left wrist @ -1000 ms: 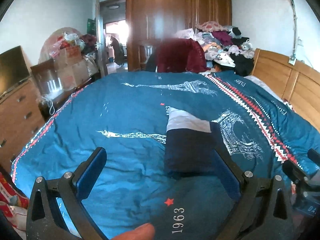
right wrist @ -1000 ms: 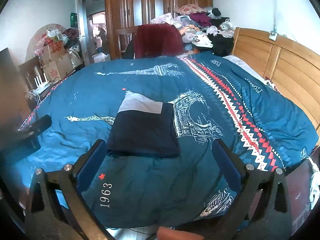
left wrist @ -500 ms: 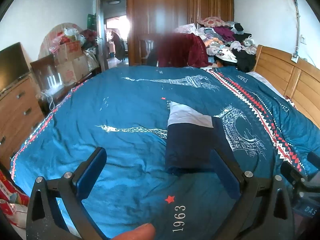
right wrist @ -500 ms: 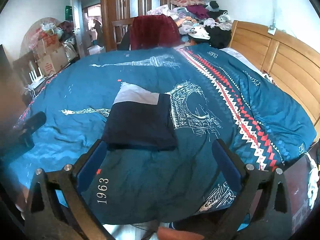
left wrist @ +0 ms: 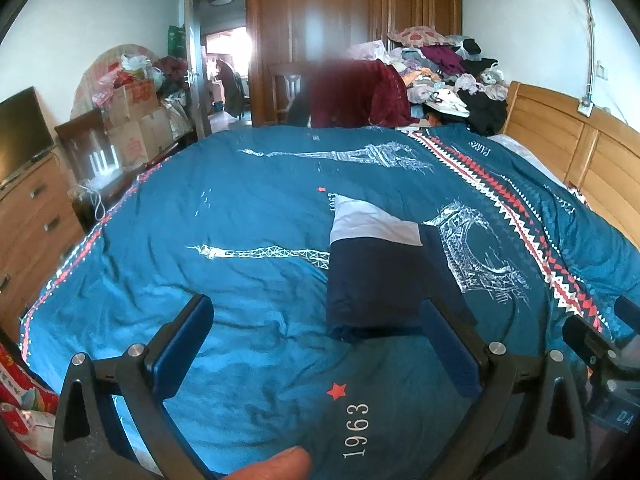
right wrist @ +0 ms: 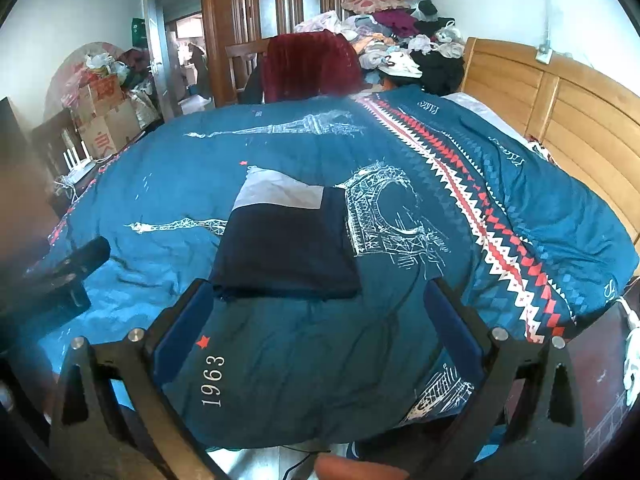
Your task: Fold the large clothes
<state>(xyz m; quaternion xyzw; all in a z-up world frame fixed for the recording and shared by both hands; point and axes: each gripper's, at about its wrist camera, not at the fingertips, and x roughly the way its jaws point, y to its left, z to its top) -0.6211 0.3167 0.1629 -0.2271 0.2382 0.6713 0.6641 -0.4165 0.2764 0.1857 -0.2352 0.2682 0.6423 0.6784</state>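
Your left gripper [left wrist: 316, 336] hangs over the near edge of the bed with its blue-padded fingers [left wrist: 184, 340] spread wide and nothing between them; a fingertip of yours shows at the bottom rim of that view. Your right gripper [right wrist: 318, 320] is the same: fingers [right wrist: 450, 324] fully apart, holding nothing, poised above the quilt's near edge.

Just beyond both sets of fingers lies the folded garment [left wrist: 380, 272] [right wrist: 286, 248], a dark navy rectangle with a pale grey band at its far end, flat on the teal quilt [left wrist: 240, 208] [right wrist: 304, 348] near the middle of the bed. Neither gripper touches it. In the left view it sits ahead and to the right; in the right view it sits ahead and slightly left. The white "1963" print lies on the quilt nearer to you than the garment.

Farther off, a dark red cloth [right wrist: 310, 66] hangs over a chair at the bed's far side, beside a heap of clothes [right wrist: 400, 44], with the wooden wardrobe [left wrist: 352, 36] behind.
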